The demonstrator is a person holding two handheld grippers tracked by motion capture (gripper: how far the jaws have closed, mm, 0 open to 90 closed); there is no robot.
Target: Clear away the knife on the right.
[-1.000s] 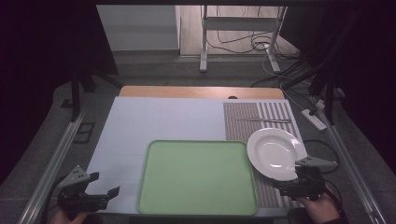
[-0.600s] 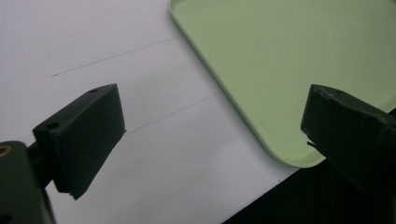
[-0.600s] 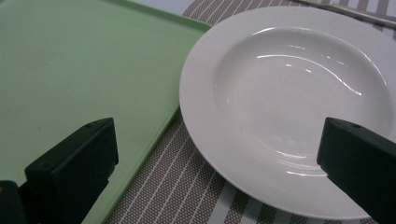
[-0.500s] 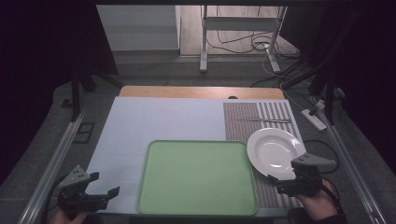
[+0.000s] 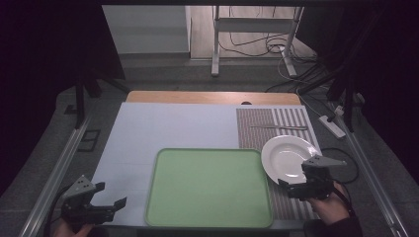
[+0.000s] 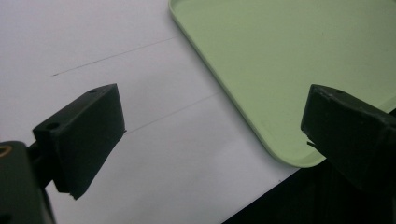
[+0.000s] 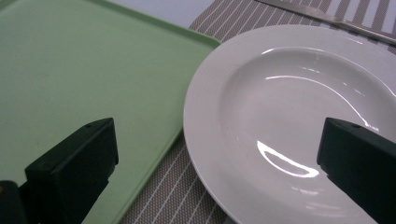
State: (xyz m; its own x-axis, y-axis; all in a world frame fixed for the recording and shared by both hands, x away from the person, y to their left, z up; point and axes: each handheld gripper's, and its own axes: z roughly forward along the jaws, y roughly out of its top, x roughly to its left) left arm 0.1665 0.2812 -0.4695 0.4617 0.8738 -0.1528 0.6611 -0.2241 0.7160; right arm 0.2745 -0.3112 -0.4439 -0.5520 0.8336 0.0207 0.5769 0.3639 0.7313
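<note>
White porcelain is the target: the dinner plate (image 5: pixel 287 159) lies on the striped placemat (image 5: pixel 257 129), just right of the green tray (image 5: pixel 208 186), its rim touching or overlapping the tray's right edge. Over the last second the right gripper (image 5: pixel 291 187) has edged in toward the plate's near rim, jaws wide apart and straddling it, so a grasp looks close. Left of the tray, the left gripper (image 5: pixel 109 207) has stayed over the white tabletop (image 5: pixel 173 126), jaws apart. A knife (image 5: pixel 279 127) lies beyond the plate.
</note>
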